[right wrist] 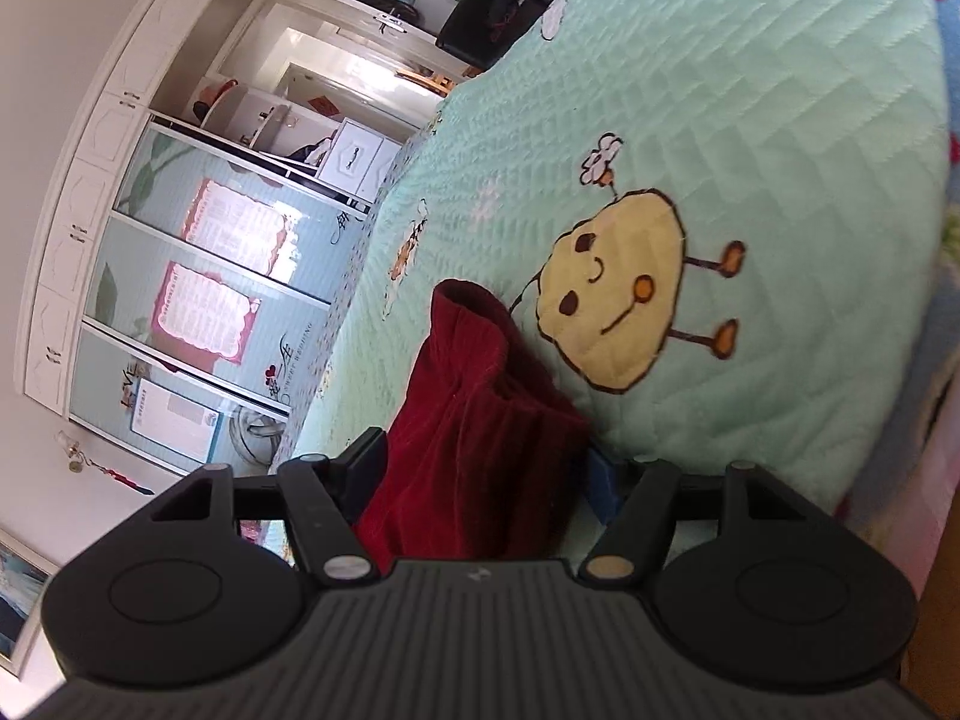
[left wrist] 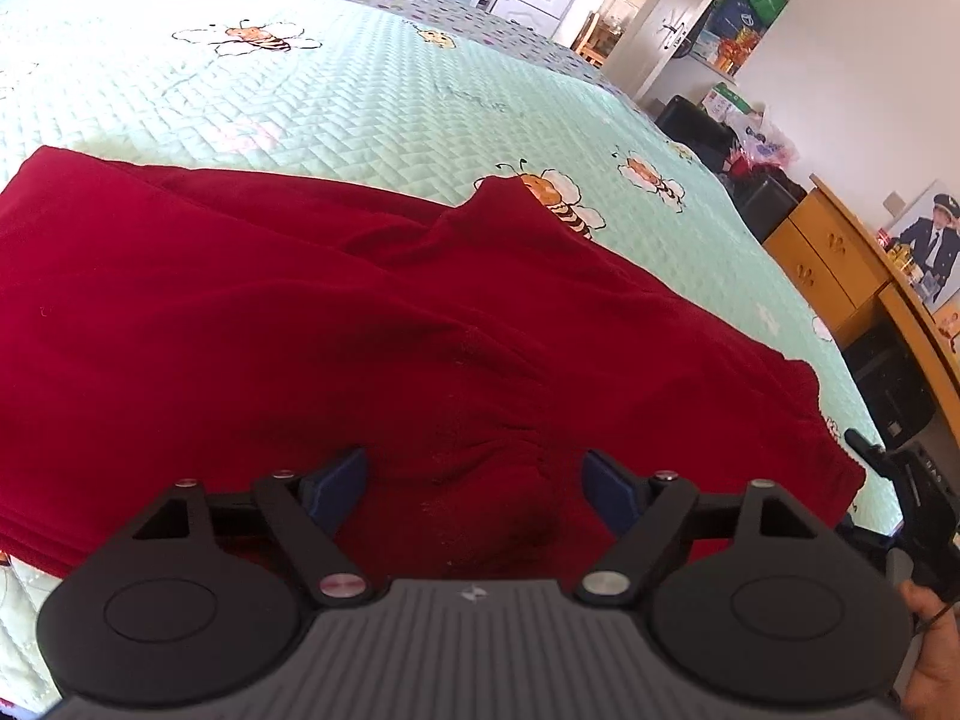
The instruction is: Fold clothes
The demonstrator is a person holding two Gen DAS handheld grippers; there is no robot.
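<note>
Honestly, the red garment [left wrist: 336,324] lay spread on the quilted bed [left wrist: 336,96]. My left gripper [left wrist: 474,492] hovered open above it; my right gripper [right wrist: 486,480] straddled a raised fold, apparently unclamped, so I feared 1 careless closure would bunch it.

Red garment [left wrist: 300,312] cut off at left edge in left wrist view; near hem hidden behind left gripper [left wrist: 474,480] body. Bed [left wrist: 360,102] runs out of frame top-left, far end washed out by glare. Hand [left wrist: 933,654] only partly in frame at bottom-right corner, rest cut off. In right wrist view, lower part of garment [right wrist: 474,420] hidden behind right gripper [right wrist: 480,474]; right pad mostly covered by cloth, contact w/ fabric can't be told. Wardrobe posters [right wrist: 201,312] too blurred to read.
</note>
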